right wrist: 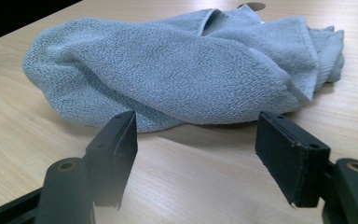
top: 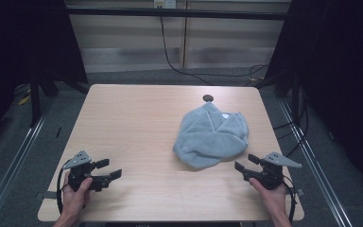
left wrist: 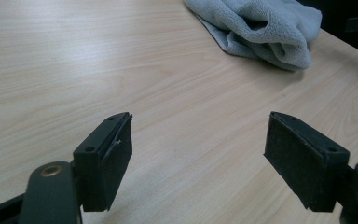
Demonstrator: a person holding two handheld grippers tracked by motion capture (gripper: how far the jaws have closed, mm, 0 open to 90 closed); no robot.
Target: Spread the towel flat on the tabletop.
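A crumpled grey-blue towel [top: 212,136] lies in a heap on the right half of the wooden table [top: 132,118]. My right gripper [top: 246,162] rests low at the table's front right, jaws open and pointing at the towel [right wrist: 168,74], a short way off with nothing between them. At the front left, my left gripper [top: 109,169] is held by a hand, open and empty, aimed across bare wood toward the towel [left wrist: 261,28] far off. Its own view has the open jaws [left wrist: 198,154] over the tabletop.
A dark round hole [top: 208,98] sits in the table just behind the towel. Black cables [top: 170,56] run along the floor beyond the far edge. Metal rails flank the table on both sides.
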